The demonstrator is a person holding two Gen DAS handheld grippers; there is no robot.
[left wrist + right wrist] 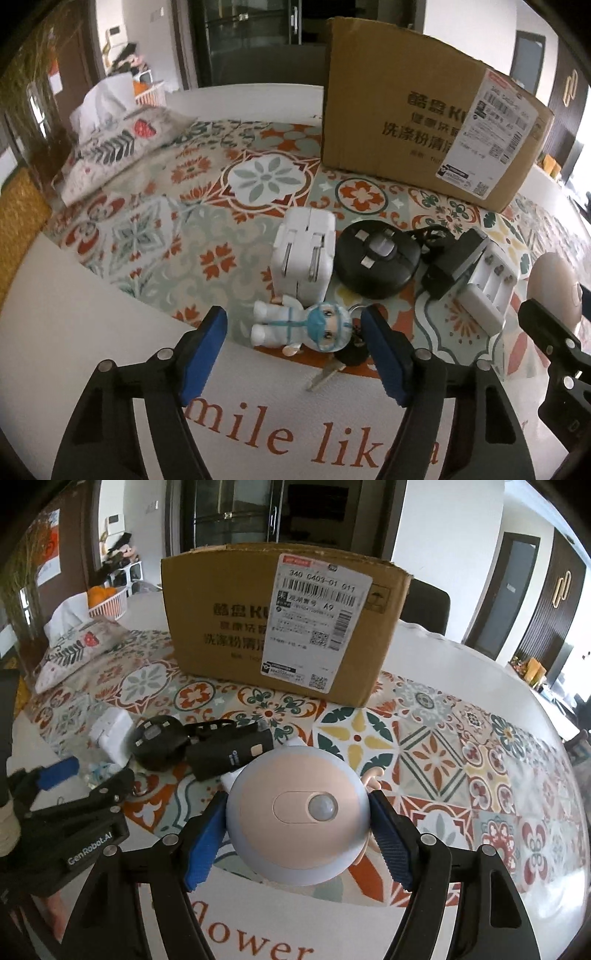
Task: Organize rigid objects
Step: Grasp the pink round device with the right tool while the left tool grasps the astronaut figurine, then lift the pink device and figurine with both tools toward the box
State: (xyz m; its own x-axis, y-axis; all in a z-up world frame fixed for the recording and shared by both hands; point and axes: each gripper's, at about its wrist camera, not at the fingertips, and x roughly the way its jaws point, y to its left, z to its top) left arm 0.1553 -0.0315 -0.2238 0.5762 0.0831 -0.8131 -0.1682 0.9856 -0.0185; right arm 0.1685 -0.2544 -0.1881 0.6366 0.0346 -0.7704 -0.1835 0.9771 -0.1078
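patterned tablecloth (424,746): right hand-held gripper (297,834) clamps round sensor light (297,812) (left hand-held gripper (295,325) unclenched around figurine keychain (299,326)).

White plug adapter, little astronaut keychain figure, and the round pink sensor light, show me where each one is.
White plug adapter (301,254), left wrist view, its pronged face.
Keychain figure (295,326), left wrist view, its torso.
Sensor light (295,808), right wrist view, its pink top.
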